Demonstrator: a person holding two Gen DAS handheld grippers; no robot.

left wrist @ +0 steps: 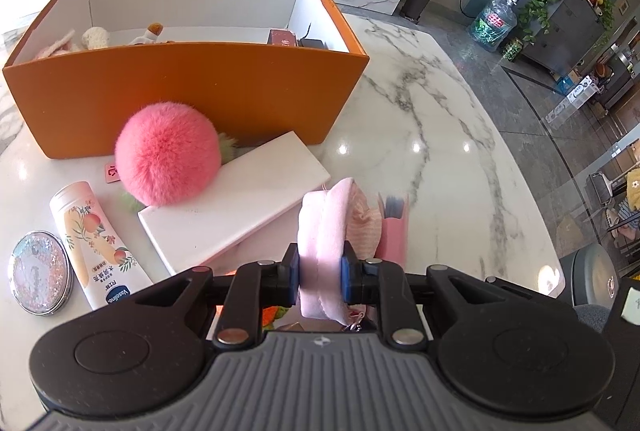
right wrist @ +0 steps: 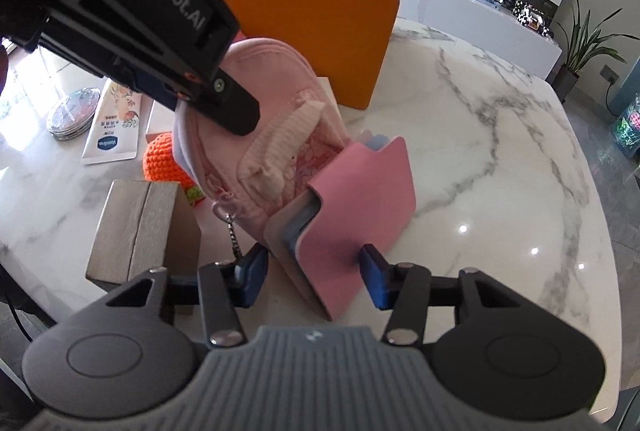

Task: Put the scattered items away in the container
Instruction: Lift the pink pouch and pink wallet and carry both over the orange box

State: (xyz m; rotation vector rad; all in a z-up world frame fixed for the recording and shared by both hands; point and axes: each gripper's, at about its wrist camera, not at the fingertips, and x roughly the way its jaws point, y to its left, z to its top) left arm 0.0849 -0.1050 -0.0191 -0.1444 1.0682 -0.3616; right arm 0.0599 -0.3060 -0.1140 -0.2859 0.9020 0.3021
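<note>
My left gripper [left wrist: 320,273] is shut on a soft pink pouch [left wrist: 322,227], which it holds upright just above the marble table. In the right wrist view one of its black fingers [right wrist: 236,107] presses the top of the pouch [right wrist: 280,79]. A pink wallet [right wrist: 352,199] stands on edge, leaning against the pouch. My right gripper [right wrist: 314,277] is open, its blue pads on either side of the wallet's lower corner. The orange box [left wrist: 192,91] stands behind with several small items inside.
On the marble table [left wrist: 420,103] in front of the box lie a pink pompom [left wrist: 168,155], a flat white box [left wrist: 236,199], a lotion tube [left wrist: 92,235] and a glitter compact [left wrist: 40,273]. An orange crochet piece [right wrist: 164,159] and a beige box [right wrist: 136,231] sit near the pouch.
</note>
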